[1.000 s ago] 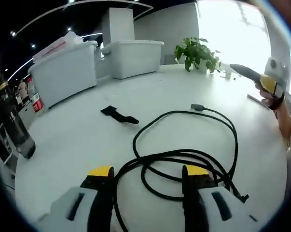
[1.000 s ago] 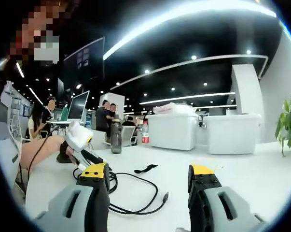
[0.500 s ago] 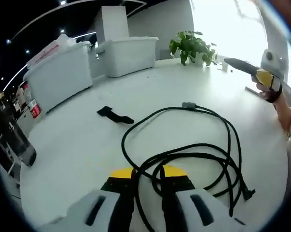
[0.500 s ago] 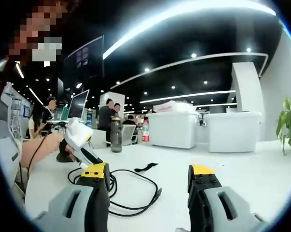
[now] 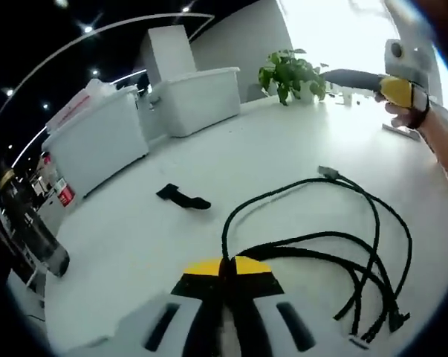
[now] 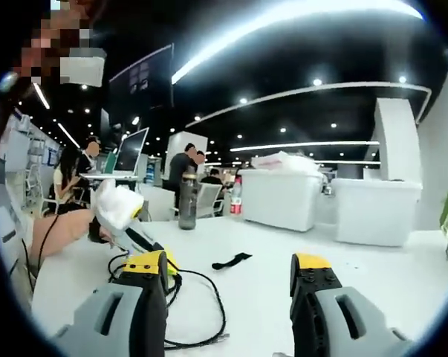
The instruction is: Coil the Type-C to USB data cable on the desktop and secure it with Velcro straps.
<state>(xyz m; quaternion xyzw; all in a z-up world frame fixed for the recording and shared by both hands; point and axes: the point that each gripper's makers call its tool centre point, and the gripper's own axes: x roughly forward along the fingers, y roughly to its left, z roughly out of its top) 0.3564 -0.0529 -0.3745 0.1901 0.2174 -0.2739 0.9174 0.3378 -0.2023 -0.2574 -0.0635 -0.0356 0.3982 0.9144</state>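
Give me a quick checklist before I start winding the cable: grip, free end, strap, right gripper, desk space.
1. Left gripper shut on the black cable: ok.
2. Free plug end in sight, lying on the white desk: ok.
3. Cable free of knots: cannot tell; several loops overlap beside the left gripper.
4. Velcro strap on the desk, apart from the cable: ok.
5. Right gripper open and holding nothing, raised off the desk: ok.
6. Potted plant and white bins well back from the cable: ok.
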